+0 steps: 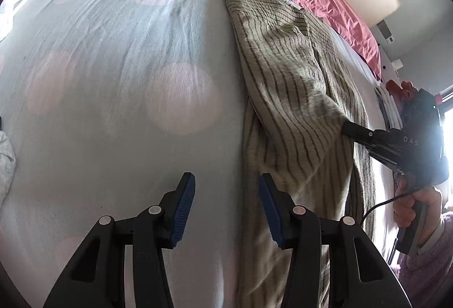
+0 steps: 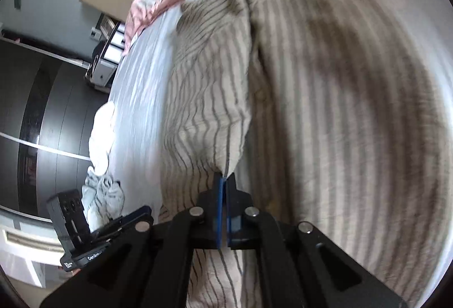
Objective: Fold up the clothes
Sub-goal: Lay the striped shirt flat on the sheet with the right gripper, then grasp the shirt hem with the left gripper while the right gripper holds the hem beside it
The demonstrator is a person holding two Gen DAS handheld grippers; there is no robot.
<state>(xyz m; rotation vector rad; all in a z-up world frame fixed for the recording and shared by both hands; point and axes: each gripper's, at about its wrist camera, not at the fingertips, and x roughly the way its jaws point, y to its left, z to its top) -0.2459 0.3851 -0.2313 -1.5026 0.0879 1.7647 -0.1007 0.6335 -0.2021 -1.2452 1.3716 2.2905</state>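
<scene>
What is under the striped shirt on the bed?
The striped shirt lies on a pale sheet with pink dots. The right gripper, jaws shut, lifts one flap over more striped cloth. Anything beneath the flat part is covered.

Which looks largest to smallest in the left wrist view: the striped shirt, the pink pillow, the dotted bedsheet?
1. dotted bedsheet
2. striped shirt
3. pink pillow, though it lies farther from the camera, so its true size is unsure.

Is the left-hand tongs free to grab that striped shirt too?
Probably yes: the left tongs stand open, empty, beside the striped shirt, with nothing between; the right tongs already pinch a fold.
</scene>
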